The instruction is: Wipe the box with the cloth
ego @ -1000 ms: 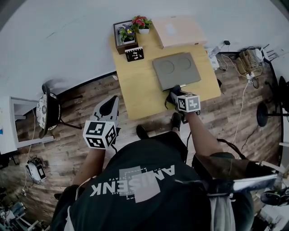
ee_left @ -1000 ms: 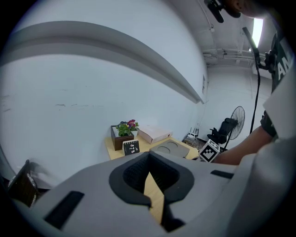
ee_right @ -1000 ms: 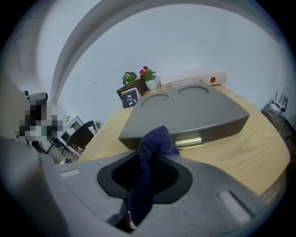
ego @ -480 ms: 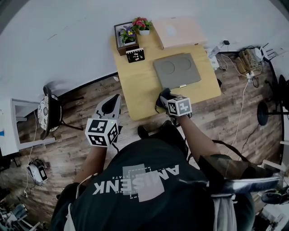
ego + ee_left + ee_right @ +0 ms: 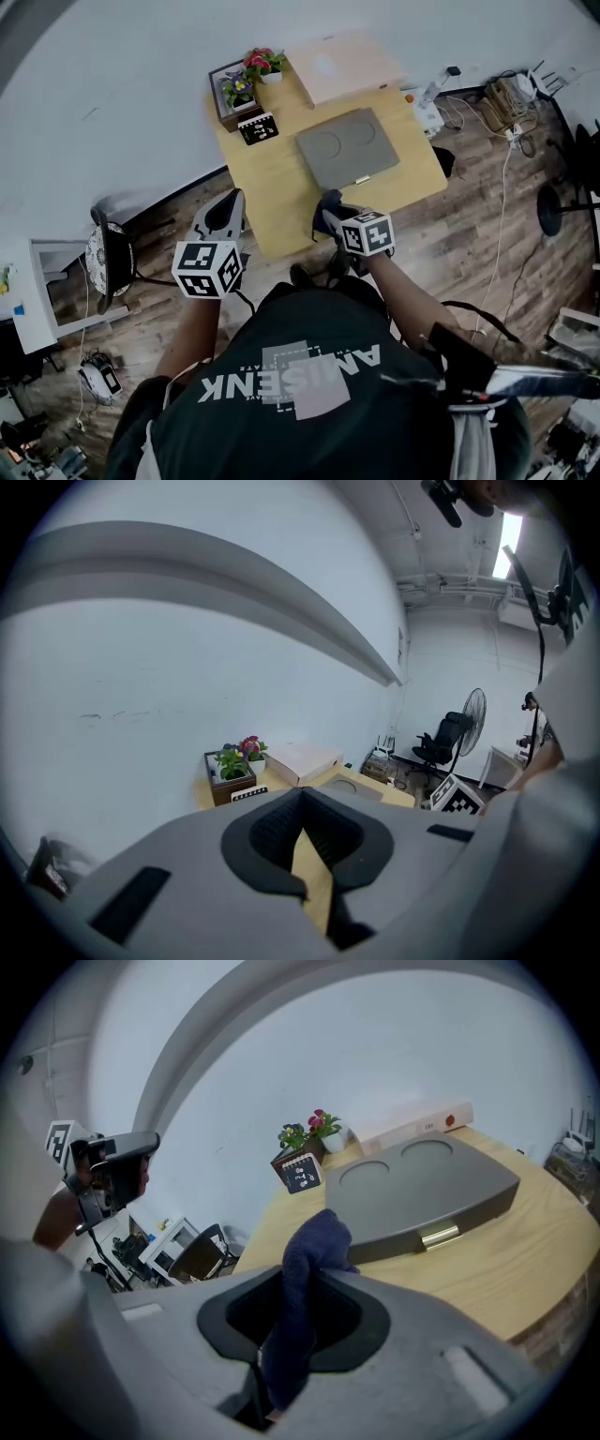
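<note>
At centre frame the right gripper (image 5: 330,211) pinches the dark cloth (image 5: 302,1279), just below the grey box (image 5: 347,148). The left gripper (image 5: 228,204) sits closed, empty.

Dark T-shirt (image 5: 300,375), lower centre of the head view: white lettering, seemingly "AMISENK". Small black card (image 5: 258,128): print illegible.

cloth (image 5: 305,1288): soft dark-blue fabric, matt
box (image 5: 422,1185): grey, matt, smooth top
clasp (image 5: 440,1237): on the box's front edge, shiny metal
table (image 5: 487,1260): under the box, pale smooth wood
floor (image 5: 450,234): right of the box, streaky brown wood planks
</note>
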Demonstrator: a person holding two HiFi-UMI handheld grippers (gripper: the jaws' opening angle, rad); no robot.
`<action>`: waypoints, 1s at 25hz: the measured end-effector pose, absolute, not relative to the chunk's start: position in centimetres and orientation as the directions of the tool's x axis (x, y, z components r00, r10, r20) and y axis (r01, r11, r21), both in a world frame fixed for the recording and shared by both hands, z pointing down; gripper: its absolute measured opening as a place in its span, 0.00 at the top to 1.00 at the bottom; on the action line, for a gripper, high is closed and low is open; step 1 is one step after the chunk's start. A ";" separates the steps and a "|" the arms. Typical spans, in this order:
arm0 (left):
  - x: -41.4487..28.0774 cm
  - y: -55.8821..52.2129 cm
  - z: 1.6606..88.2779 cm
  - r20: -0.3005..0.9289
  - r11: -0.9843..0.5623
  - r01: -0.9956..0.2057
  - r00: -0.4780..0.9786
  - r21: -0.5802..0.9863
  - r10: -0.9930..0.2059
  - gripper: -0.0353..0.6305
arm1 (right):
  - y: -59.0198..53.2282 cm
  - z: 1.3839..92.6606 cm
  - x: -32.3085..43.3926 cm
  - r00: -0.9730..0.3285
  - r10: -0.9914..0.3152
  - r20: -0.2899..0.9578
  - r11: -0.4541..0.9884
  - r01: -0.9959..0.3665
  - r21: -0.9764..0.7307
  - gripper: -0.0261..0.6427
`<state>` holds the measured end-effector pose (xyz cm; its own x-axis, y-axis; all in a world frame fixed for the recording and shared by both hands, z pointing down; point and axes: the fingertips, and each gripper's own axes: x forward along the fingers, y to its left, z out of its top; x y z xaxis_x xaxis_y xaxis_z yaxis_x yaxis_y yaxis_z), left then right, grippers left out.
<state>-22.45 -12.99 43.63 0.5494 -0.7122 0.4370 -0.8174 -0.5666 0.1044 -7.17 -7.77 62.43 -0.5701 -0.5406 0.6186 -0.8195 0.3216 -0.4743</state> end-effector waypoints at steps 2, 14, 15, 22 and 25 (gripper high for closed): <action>-22.0 -13.7 43.5 0.435 -0.581 -0.808 0.558 0.094 -0.706 0.95 | -7.5 62.7 -7.6 -0.572 -0.542 0.615 0.313 -0.817 -0.485 0.85; -26.4 -17.9 44.9 0.436 -0.724 -0.678 0.693 0.126 -0.573 0.95 | -8.7 66.5 -10.5 -0.310 -0.651 0.693 -0.101 -0.869 -0.485 0.85; -27.1 -17.8 45.2 0.438 -0.725 -0.675 0.698 0.138 -0.566 0.95 | -8.7 66.9 -10.5 -0.276 -0.661 0.698 -0.163 -0.855 -0.493 0.85; -30.8 -18.1 45.1 0.439 -0.754 -0.640 0.725 0.146 -0.530 0.95 | -9.7 67.5 -9.7 -0.071 -0.703 0.708 -0.402 -0.781 -0.478 0.85; -32.3 -18.8 45.3 0.438 -0.756 -0.638 0.727 0.145 -0.530 0.95 | -10.3 67.8 -8.9 0.023 -0.699 0.715 -0.486 -0.749 -0.451 0.85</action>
<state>-32.35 -18.79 45.27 0.7266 -0.5296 0.4376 -0.6382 -0.7562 0.1446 -8.90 -10.32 67.79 0.0233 -0.6987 0.7150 -0.7485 -0.4863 -0.4508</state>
